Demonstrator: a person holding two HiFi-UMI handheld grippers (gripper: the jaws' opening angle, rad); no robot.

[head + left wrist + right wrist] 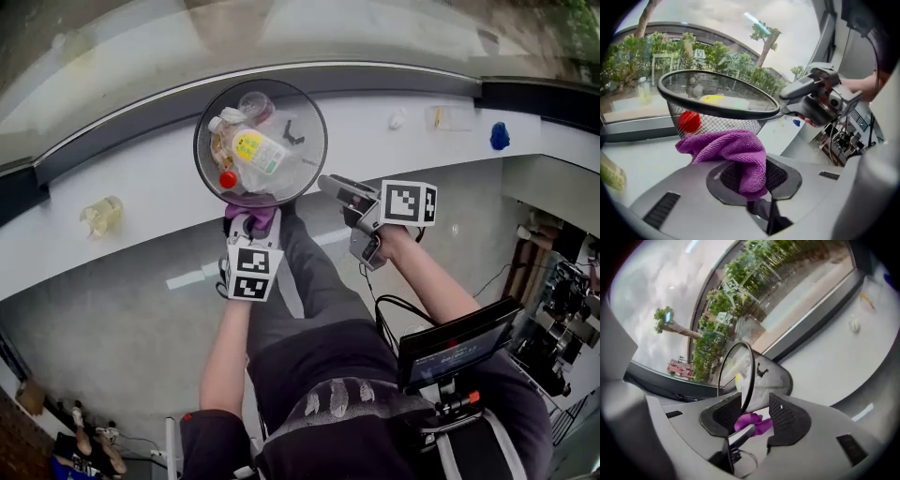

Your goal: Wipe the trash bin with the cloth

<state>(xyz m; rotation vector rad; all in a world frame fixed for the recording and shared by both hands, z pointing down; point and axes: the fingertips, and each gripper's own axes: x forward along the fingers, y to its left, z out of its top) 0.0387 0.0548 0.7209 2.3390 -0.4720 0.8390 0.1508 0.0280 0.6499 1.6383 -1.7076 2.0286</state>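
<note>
Only overhead, in the head view: inside of the mesh trash bin [198,139], a yellow-labelled bottle [256,150] and a red cap [228,179] among clear plastic; bin at the pale ledge [150,173] below the window, purple cloth [262,218] bunched at its near rim; only in the left gripper view: left gripper [750,174], jaws nearly together, pinching the cloth [736,149] just short of the mesh wall [725,125], right gripper [787,101] at the rim beyond; only in the right gripper view: right gripper [754,411], jaws spread, bin rim [753,373] standing between the pads unsqueezed, cloth [752,422] below; both forearms stretched forward, both grippers tilted downward, left gripper [254,228] under the near rim, right gripper [330,184] rolled sideways at the rim's right.
</note>
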